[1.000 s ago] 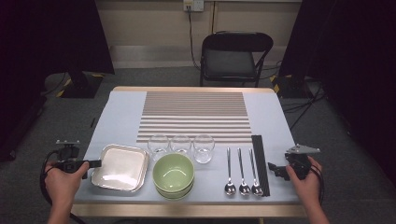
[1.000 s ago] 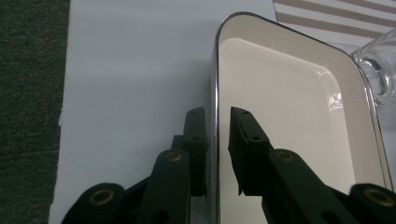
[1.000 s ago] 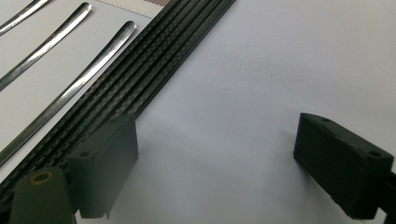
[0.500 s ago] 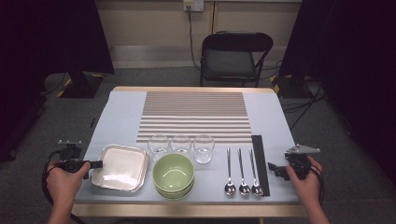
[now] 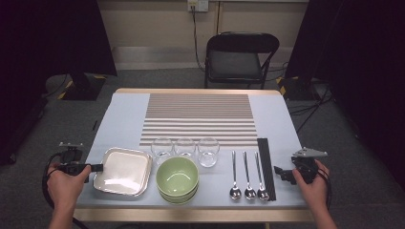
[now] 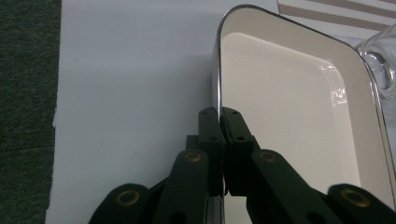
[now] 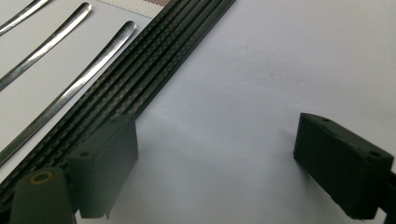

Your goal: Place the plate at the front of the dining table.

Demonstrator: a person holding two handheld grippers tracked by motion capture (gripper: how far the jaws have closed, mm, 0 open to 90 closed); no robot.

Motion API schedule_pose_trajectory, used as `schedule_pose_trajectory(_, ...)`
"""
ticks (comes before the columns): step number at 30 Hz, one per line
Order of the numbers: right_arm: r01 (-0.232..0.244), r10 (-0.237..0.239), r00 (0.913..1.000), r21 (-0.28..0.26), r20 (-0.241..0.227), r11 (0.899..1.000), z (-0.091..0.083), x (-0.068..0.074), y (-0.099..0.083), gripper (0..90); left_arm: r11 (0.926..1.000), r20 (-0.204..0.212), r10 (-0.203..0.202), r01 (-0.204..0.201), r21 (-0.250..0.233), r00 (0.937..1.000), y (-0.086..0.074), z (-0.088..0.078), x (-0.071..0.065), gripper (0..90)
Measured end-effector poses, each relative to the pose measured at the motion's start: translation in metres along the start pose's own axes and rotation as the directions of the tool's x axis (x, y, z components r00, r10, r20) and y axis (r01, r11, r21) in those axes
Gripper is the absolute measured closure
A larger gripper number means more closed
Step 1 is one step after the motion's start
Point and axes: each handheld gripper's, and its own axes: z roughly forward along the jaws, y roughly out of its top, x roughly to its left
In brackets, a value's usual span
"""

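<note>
The square plate (image 5: pixel 123 171) lies near the front left corner of the tabletop (image 5: pixel 282 119), just left of the green bowl (image 5: pixel 177 177). The left gripper (image 5: pixel 98 167) has just been closing its jaws, and they now clench the plate's left rim (one pad inside the rim, one outside, as the left gripper view shows). The right gripper (image 5: pixel 278 171) rests at the front right edge with its jaws spread wide, nothing between them, beside the black chopsticks (image 5: pixel 265 164) and three spoons (image 5: pixel 247 177).
</note>
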Motion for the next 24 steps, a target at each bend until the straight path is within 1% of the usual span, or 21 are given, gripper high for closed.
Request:
schedule_pose_trajectory(3,0.000,0.000,1.0000,0.000,0.000,1.000,0.0000,0.0000,0.0000,12.8,0.9999,0.007,-0.003,0.003,0.013,1.0000,0.0001,-0.0001,0.0004,88.6)
schedule_pose_trajectory(10,0.000,0.000,1.0000,0.000,0.000,1.000,0.0000,0.0000,0.0000,12.8,0.9998,0.002,-0.018,0.018,0.011,0.9998,-0.0011,-0.0014,0.0003,88.9)
schedule_pose_trajectory(13,0.000,0.000,1.0000,0.000,0.000,1.000,0.0000,0.0000,0.0000,12.8,0.9998,-0.015,-0.021,0.021,0.006,0.9997,-0.0018,-0.0030,0.0005,89.0)
schedule_pose_trajectory(19,0.000,0.000,1.0000,0.000,0.000,1.000,0.0000,0.0001,0.0000,12.8,0.9996,-0.014,-0.029,0.029,0.001,0.9995,-0.0025,-0.0040,0.0012,89.0)
schedule_pose_trajectory(22,0.001,-0.001,1.0000,0.000,0.000,1.000,0.0000,0.0000,0.0000,12.8,0.9997,-0.030,-0.023,0.023,-0.002,0.9993,-0.0026,-0.0045,0.0006,89.0)
schedule_pose_trajectory(24,0.001,-0.001,1.0000,0.000,0.000,1.000,0.0000,0.0001,0.0000,12.8,0.9996,-0.030,-0.027,0.027,-0.008,0.9992,-0.0026,-0.0049,0.0008,89.0)
